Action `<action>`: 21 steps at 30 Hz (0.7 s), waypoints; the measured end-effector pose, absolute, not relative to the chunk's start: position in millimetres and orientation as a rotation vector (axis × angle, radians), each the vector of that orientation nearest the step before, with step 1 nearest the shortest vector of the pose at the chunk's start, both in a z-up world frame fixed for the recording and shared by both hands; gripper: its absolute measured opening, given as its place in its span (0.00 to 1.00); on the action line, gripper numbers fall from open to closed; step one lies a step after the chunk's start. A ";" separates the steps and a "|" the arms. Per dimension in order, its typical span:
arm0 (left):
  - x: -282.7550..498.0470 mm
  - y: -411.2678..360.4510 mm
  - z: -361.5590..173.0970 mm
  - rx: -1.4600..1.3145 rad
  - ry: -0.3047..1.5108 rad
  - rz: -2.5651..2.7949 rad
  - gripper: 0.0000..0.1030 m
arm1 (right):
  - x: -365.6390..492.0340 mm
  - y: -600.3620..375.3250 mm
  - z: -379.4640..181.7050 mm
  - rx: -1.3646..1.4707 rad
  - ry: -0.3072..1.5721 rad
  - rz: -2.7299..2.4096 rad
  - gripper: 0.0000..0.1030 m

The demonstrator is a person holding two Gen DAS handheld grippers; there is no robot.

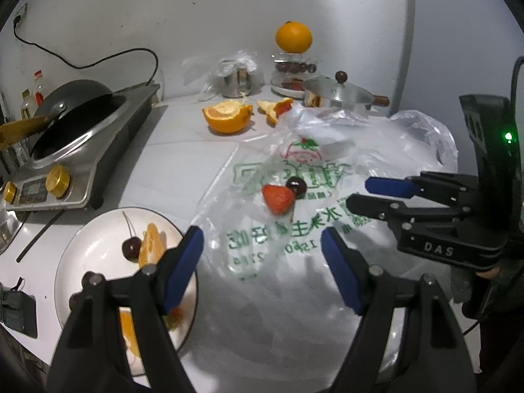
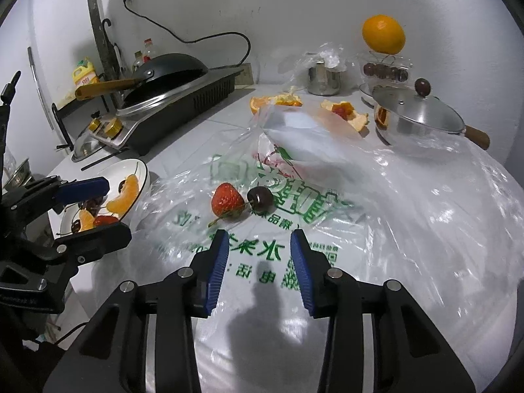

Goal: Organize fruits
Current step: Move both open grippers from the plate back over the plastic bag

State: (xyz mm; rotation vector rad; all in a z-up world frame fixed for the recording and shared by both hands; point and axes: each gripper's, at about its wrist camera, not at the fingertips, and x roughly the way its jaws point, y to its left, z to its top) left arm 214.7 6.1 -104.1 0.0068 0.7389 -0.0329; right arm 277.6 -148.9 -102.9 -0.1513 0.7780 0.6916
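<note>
A red strawberry and a dark cherry lie side by side on a clear plastic bag with green print. A white plate at the left holds a cherry, orange segments and more fruit. My left gripper is open and empty, near the plate's right rim. My right gripper is open and empty, just short of the strawberry and cherry.
An induction cooker with a black wok stands at the left. Cut orange pieces, a lidded steel pan, a steel cup and a whole orange on a container sit at the back.
</note>
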 end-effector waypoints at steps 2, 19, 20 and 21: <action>215.7 9.4 -103.7 0.001 0.727 -0.031 0.73 | 283.1 -144.3 -105.4 -0.160 0.784 0.693 0.38; 246.2 26.6 -114.1 -0.051 0.705 -0.041 0.73 | 329.0 -110.0 -118.8 -0.206 0.827 0.714 0.35; 248.1 27.2 -115.1 -0.055 0.707 -0.043 0.73 | 330.5 -109.2 -119.8 -0.206 0.830 0.715 0.35; 249.3 27.8 -115.9 -0.058 0.708 -0.044 0.73 | 332.4 -108.2 -121.3 -0.207 0.834 0.716 0.35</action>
